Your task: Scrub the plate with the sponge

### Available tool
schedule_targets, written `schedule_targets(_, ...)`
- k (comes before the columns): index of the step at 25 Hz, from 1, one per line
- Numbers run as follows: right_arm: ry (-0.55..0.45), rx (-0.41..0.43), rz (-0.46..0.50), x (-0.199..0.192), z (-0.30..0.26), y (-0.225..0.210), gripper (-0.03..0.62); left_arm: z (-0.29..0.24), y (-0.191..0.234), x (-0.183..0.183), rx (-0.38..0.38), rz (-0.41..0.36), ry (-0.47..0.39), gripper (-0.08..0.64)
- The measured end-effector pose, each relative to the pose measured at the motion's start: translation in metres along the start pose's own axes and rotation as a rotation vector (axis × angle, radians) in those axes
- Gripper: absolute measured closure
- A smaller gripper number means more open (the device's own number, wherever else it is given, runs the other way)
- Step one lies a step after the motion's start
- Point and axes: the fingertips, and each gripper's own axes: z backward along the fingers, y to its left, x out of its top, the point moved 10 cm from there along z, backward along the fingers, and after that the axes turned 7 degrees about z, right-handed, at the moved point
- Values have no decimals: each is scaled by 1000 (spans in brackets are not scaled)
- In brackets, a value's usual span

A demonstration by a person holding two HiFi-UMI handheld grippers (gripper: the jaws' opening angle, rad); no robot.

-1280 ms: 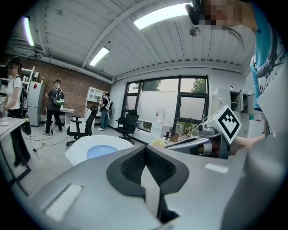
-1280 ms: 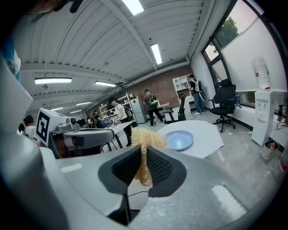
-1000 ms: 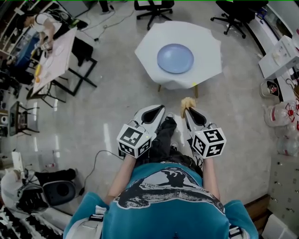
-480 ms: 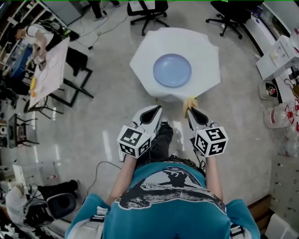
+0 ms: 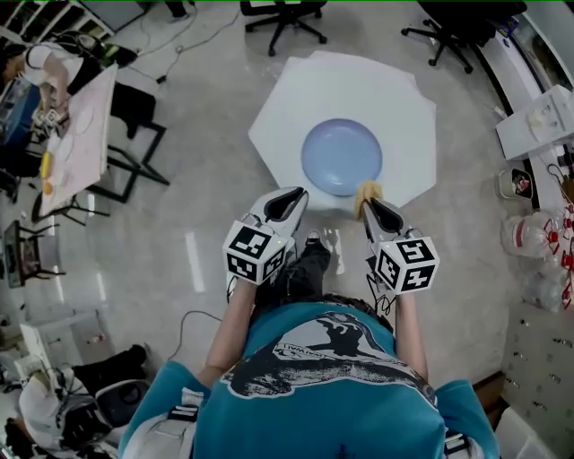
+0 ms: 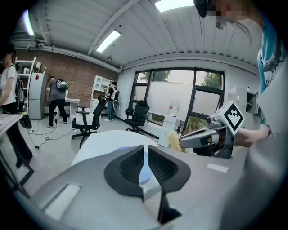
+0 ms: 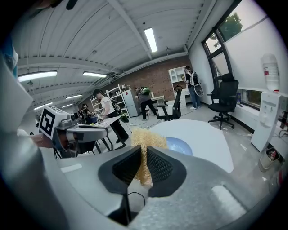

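A pale blue plate [image 5: 342, 157] lies on the white table [image 5: 296, 99]. My right gripper [image 5: 366, 202] is shut on a yellow fibrous sponge [image 5: 367, 191], which hangs over the table's near edge just off the plate's rim. In the right gripper view the sponge [image 7: 146, 139] sticks out between the pads, with the plate [image 7: 179, 145] beyond it. My left gripper [image 5: 289, 199] hovers at the near edge, left of the plate. Its jaws are opening, a narrow gap between them and nothing in it. From the left gripper view the plate [image 6: 120, 150] lies just ahead, with the sponge [image 6: 173, 140] to the right.
Black office chairs [image 5: 282, 13] stand beyond the table. A desk with clutter [image 5: 76, 134] and a person stand at far left. Shelves and plastic bags [image 5: 538, 224] line the right wall. My own legs and feet [image 5: 309, 260] are just below the grippers.
The table and plate have come closer in the head view. Both grippers, which hung over the floor short of the table, now reach its near edge, the sponge beside the plate.
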Motion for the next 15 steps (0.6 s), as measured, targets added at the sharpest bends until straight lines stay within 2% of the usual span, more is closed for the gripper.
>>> schedule_targets(8,77,-30,1,17,-46,-12,552,-48,58,-1,-44,34,106,483)
schedule_targets(12,106,-39,-4,16,-55,-17,552,-73,84,-17,-11,33,179,459)
schedule_targets(15,117,-38,-2,15,-58,-24,552,-95,104,-38,15,53,264,451)
